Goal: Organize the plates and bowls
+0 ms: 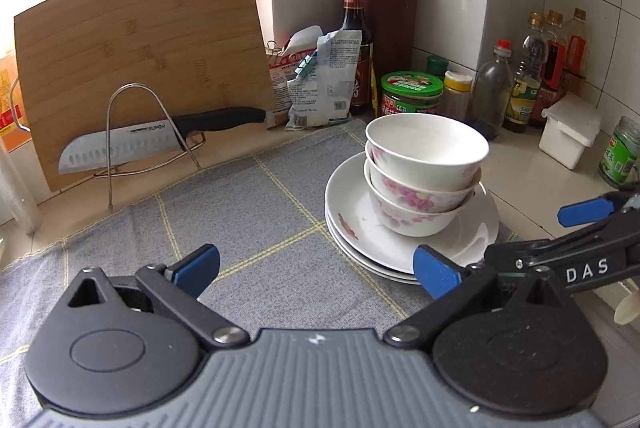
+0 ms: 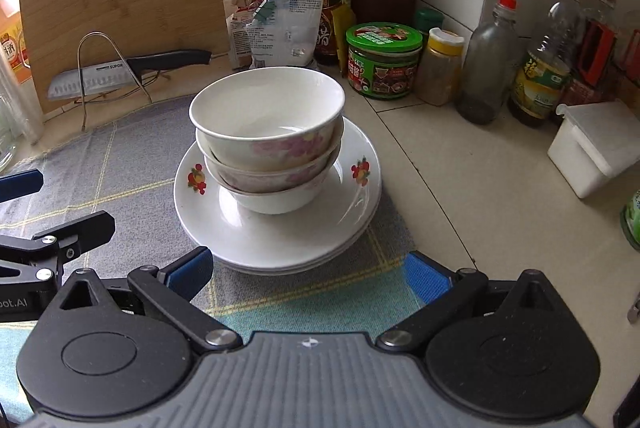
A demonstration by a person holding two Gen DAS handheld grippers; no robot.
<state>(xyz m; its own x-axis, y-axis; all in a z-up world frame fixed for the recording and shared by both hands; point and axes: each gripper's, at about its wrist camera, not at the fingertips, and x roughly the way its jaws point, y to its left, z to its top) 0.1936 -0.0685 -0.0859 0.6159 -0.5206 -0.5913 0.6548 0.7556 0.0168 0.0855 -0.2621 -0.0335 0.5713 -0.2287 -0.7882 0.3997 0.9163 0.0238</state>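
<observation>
Three white bowls with pink flowers [image 1: 424, 171] [image 2: 268, 135] are nested in a stack on a stack of white plates [image 1: 360, 228] [image 2: 280, 244], on a grey checked cloth [image 1: 240, 228] [image 2: 100, 179]. My left gripper [image 1: 316, 274] is open and empty, low over the cloth, left of and in front of the plates. My right gripper [image 2: 308, 276] is open and empty, just in front of the plates' near rim. The right gripper also shows at the right of the left wrist view [image 1: 592, 228].
A bamboo cutting board [image 1: 140, 59] leans at the back with a knife [image 1: 160, 143] on a wire rack. Sauce bottles, jars [image 2: 384, 59], a knife block [image 1: 390, 23] and a white box [image 2: 596, 147] crowd the back and right counter.
</observation>
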